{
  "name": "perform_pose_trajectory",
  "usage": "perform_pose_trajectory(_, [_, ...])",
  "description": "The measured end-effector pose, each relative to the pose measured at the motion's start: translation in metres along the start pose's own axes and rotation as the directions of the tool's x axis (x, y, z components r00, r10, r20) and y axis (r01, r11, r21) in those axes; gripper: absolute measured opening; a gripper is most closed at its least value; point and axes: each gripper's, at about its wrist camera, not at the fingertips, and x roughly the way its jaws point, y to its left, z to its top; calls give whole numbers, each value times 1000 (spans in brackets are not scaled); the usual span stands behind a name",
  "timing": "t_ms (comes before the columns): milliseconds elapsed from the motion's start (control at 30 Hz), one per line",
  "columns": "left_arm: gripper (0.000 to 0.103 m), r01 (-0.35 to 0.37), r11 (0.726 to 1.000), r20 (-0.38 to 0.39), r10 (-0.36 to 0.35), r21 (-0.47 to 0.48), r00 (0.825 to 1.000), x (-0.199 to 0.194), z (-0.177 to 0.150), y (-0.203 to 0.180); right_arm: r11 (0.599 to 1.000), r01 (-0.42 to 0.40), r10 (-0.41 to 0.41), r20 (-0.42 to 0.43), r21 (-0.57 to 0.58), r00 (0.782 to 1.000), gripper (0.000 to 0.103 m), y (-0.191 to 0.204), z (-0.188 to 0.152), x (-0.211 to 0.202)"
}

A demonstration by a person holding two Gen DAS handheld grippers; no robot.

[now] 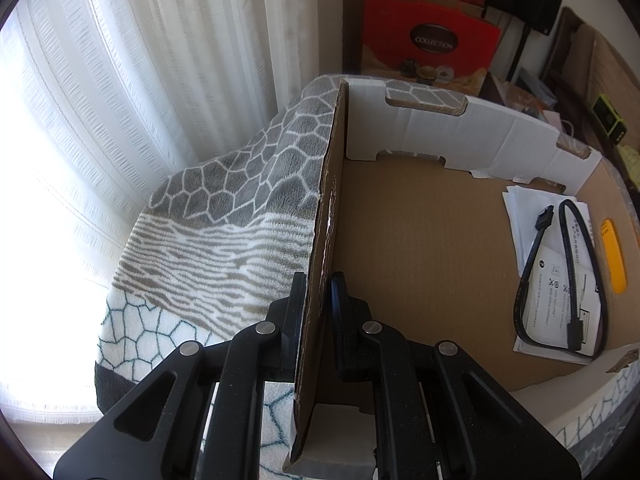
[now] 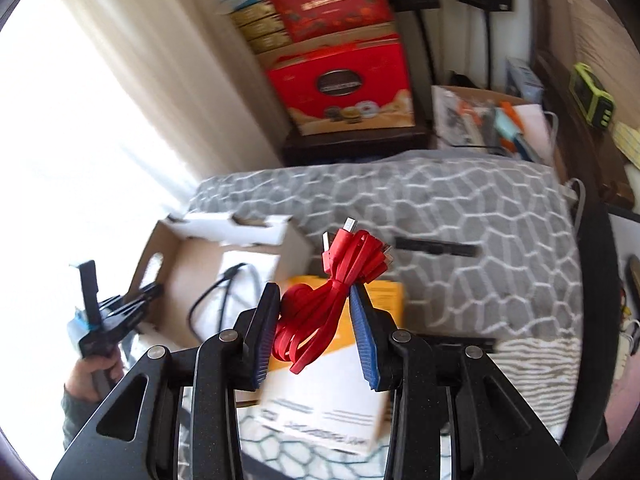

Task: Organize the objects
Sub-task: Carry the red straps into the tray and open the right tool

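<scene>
The left tool (image 1: pixel 318 300) is clamping the side wall of the cardboard box (image 1: pixel 420 240), steadying it on the blanket-covered bed (image 1: pixel 240 208). Inside, a black cable (image 1: pixel 560 280) and printed leaflets (image 1: pixel 556 308) are already lying, so sorting is partly done. The right tool (image 2: pixel 314 312) is gripping a bundled red cable (image 2: pixel 332 292), held above the bed beside the box; it is not yet stowed. A red gift box (image 1: pixel 430 52) behind is reading "COLLECTION"

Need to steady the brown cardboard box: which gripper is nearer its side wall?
Left. The left gripper clamps the brown cardboard box wall; the right gripper is apart, holding the red cable bundle.
</scene>
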Motion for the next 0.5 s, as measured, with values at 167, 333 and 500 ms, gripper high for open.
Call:
perform_pose_trajectory(167, [10,12,1000,-8,-12,-3,1000,0,1,0,992,-25,18,-57,-121,998,35,45,-6,28])
perform_pose_trajectory(333, [10,14,1000,-9,-14,-7,1000,0,2,1,982,-25,6,-102,-185,995,36,67,-13,51])
perform_pose_trajectory(500, [10,14,1000,-8,-14,-8,1000,0,2,1,977,-23,-5,-131,-212,991,36,73,-18,68])
